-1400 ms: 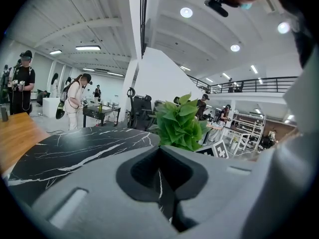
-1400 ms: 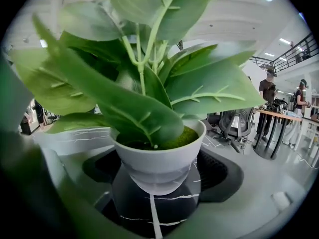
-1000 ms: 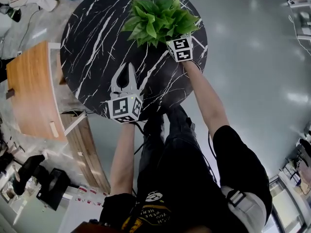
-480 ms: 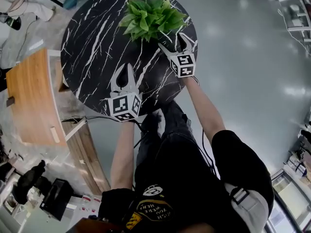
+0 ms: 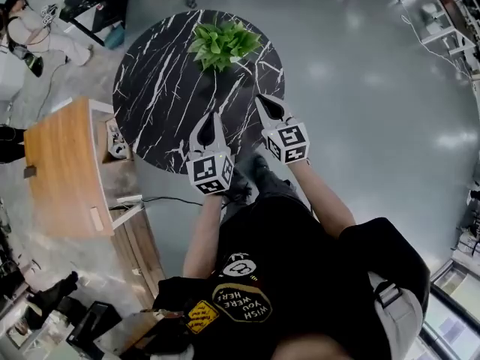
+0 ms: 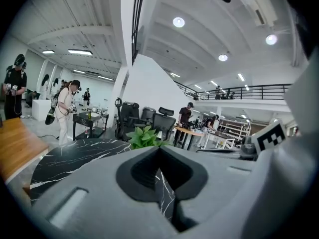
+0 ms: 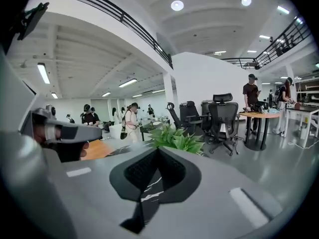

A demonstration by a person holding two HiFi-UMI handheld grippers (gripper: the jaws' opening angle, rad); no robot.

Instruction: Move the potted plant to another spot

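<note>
The potted plant [image 5: 223, 43], a bushy green one, stands on the far side of the round black marble table [image 5: 165, 73]. Both grippers hover over the table's near edge, well short of the plant. My left gripper [image 5: 213, 117] is shut with nothing in it. My right gripper [image 5: 264, 102] has its jaws closing tip to tip, nothing between them. In the left gripper view the plant [image 6: 145, 136] rises beyond the shut left gripper [image 6: 158, 148]. In the right gripper view the plant [image 7: 174, 137] stands past the right gripper [image 7: 158, 151]. The pot is hidden under the leaves.
A curved wooden desk [image 5: 64, 163] stands left of the table. Black office chairs [image 7: 222, 116] and desks stand beyond the plant on the grey floor [image 5: 360, 88]. Several people stand in the background, one at the upper left [image 5: 30, 25].
My right gripper came away from the plant's leaves, opened, drew back toward me and shut. Both grippers rose and pulled back to the table's near edge. The plant stayed put.
</note>
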